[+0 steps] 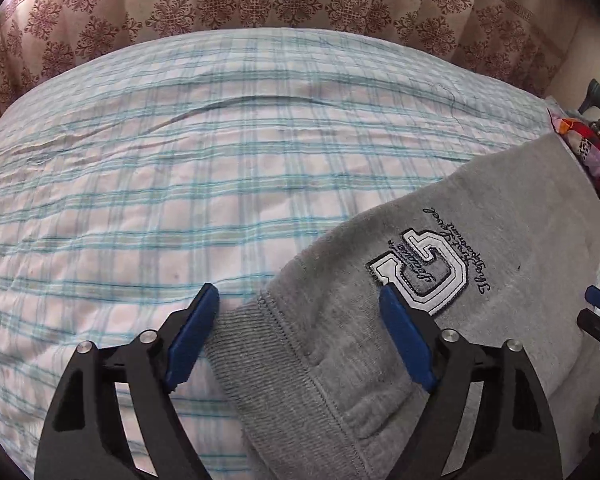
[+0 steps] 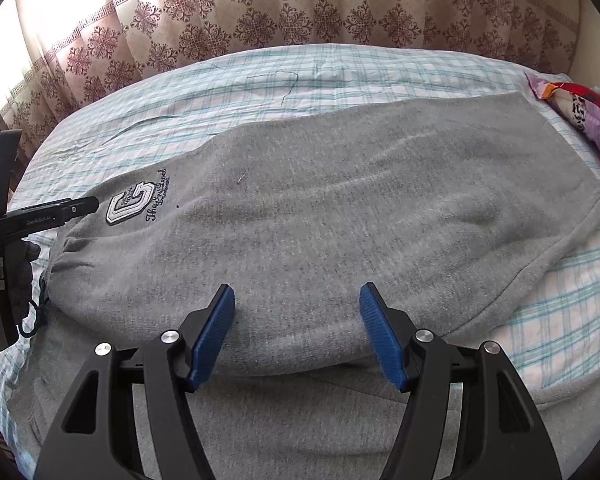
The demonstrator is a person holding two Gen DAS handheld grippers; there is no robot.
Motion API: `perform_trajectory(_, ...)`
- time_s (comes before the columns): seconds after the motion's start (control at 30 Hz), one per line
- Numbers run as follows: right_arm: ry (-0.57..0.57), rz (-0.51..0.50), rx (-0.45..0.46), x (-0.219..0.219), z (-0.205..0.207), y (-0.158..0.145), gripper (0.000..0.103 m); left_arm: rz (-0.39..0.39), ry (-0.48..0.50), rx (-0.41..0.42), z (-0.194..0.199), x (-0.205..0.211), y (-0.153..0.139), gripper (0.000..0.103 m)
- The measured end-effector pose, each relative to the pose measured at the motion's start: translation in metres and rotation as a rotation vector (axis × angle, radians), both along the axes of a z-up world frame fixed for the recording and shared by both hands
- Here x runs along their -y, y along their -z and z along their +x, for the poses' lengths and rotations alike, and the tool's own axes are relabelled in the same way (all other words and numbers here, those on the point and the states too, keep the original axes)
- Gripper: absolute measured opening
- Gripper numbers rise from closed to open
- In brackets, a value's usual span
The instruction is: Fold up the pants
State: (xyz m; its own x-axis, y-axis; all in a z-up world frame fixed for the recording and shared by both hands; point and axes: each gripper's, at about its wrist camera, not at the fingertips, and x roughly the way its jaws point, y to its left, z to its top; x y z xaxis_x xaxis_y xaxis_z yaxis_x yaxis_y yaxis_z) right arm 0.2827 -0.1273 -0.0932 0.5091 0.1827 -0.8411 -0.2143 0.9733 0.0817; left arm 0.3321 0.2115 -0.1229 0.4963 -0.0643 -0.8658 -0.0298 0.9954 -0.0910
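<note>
showing only from the right wrist: pants (image 2: 320,216) folded over

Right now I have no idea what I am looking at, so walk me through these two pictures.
A person holds a two-finger gripper in each hand; each carries a camera looking forward along its blue-padded fingers. One picture comes from the left gripper, the other from the right gripper. Both are open and hold nothing. Grey pants, already folded over, lie on a checked bedsheet. They carry a stitched logo patch near the ribbed waistband. The left gripper hovers at that waistband, the right over the middle. A patterned curtain hangs behind, and colourful cloth lies at the far right.
</note>
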Motion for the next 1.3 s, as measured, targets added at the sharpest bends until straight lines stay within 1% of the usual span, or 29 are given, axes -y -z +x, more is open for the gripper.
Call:
perform_trajectory(0.07,0.001,-0.003,-0.002,0.0,0.003,0.001,0.065,0.01,0.012,-0.003,0.004,0.002,0.005,0.078)
perform_trajectory(0.1,0.001,-0.005,-0.003,0.0,0.005,0.001,0.065,0.015,0.015,-0.001,0.006,0.002,0.005,0.073)
perform_trajectory(0.13,0.002,-0.005,-0.003,0.0,0.007,0.002,0.065,0.017,0.016,0.003,0.007,0.002,0.006,0.065)
perform_trajectory(0.17,0.003,-0.007,-0.003,0.001,0.008,0.002,0.065,0.015,0.014,0.006,0.007,0.002,0.005,0.06)
perform_trajectory(0.23,0.014,-0.011,-0.005,0.003,0.013,0.004,0.065,0.001,-0.004,0.006,0.006,-0.001,0.002,0.037)
perform_trajectory(0.27,0.019,-0.011,-0.006,0.005,0.016,0.004,0.065,-0.021,-0.007,0.006,0.004,-0.003,0.0,0.035)
perform_trajectory(0.3,0.026,-0.015,-0.006,0.008,0.019,0.004,0.065,-0.046,-0.005,0.011,0.002,-0.004,-0.003,0.028)
perform_trajectory(0.33,0.034,-0.019,-0.004,0.012,0.022,0.004,0.065,-0.063,0.003,0.021,-0.002,-0.004,-0.008,0.025)
perform_trajectory(0.4,0.054,-0.03,0.002,0.022,0.03,0.002,0.065,-0.071,0.032,0.056,-0.013,0.001,-0.019,0.021)
perform_trajectory(0.47,0.08,-0.047,0.011,0.036,0.043,-0.003,0.065,-0.077,0.065,0.097,-0.026,0.008,-0.033,0.02)
perform_trajectory(0.6,0.163,-0.061,0.023,0.071,0.08,-0.015,0.065,-0.124,0.118,0.18,-0.054,0.017,-0.067,0.02)
perform_trajectory(0.77,0.328,-0.039,0.013,0.123,0.141,-0.029,0.065,-0.128,0.192,0.24,-0.084,0.035,-0.097,0.02)
perform_trajectory(0.83,0.367,-0.043,0.014,0.137,0.168,-0.035,0.065,-0.128,0.217,0.246,-0.095,0.045,-0.104,0.02)
perform_trajectory(0.9,0.38,-0.055,0.017,0.144,0.194,-0.038,0.066,-0.135,0.241,0.252,-0.106,0.052,-0.109,0.02)
perform_trajectory(1.0,0.416,-0.041,-0.018,0.153,0.235,-0.035,0.067,-0.153,0.272,0.26,-0.123,0.06,-0.115,0.02)
perform_trajectory(1.1,0.457,-0.032,-0.049,0.16,0.272,-0.03,0.067,-0.153,0.307,0.264,-0.14,0.068,-0.117,0.02)
perform_trajectory(1.17,0.48,-0.027,-0.073,0.162,0.292,-0.024,0.067,-0.16,0.317,0.251,-0.147,0.07,-0.116,0.02)
perform_trajectory(1.3,0.531,-0.018,-0.136,0.17,0.323,-0.007,0.069,-0.184,0.325,0.231,-0.159,0.072,-0.113,0.02)
